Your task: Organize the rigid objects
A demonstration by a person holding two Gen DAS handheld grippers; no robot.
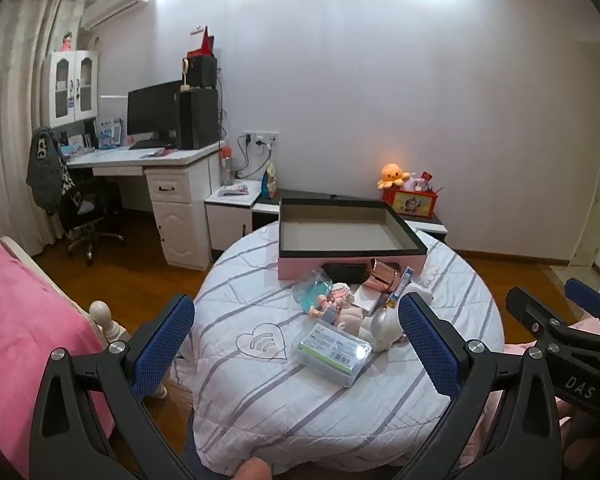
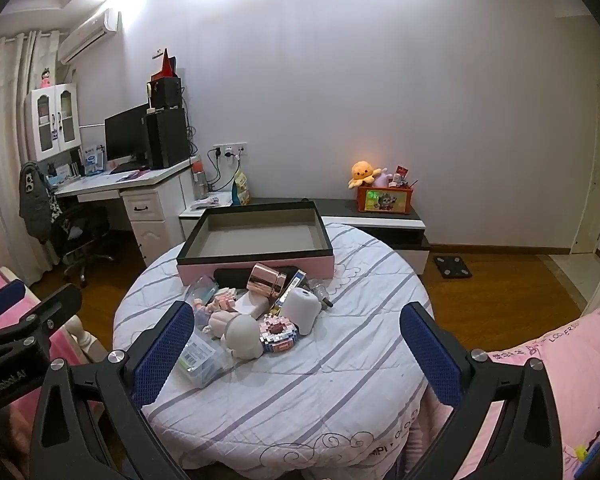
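A round table under a striped white cloth [image 1: 260, 392] [image 2: 340, 380] holds an open pink box with a black rim [image 1: 352, 258] [image 2: 256, 264]. In front of the box lies a heap of small objects: a clear plastic case [image 1: 330, 350] [image 2: 198, 356], a copper cup [image 1: 384, 276] [image 2: 266, 280], a white figure [image 2: 242, 334], a white rounded block [image 2: 300, 308], a pink brick ring [image 2: 280, 334] and a doll [image 1: 336, 308]. My left gripper [image 1: 296, 348] is open and empty, short of the heap. My right gripper [image 2: 296, 350] is open and empty, near the heap.
A pink bed [image 1: 24, 304] lies at the left. A pink quilt [image 2: 560, 380] lies at the right. A white desk [image 1: 160, 168] with a monitor, a black chair [image 1: 84, 208] and a low cabinet with an orange toy box [image 2: 386, 200] stand behind the table. Wooden floor [image 2: 500, 292] surrounds it.
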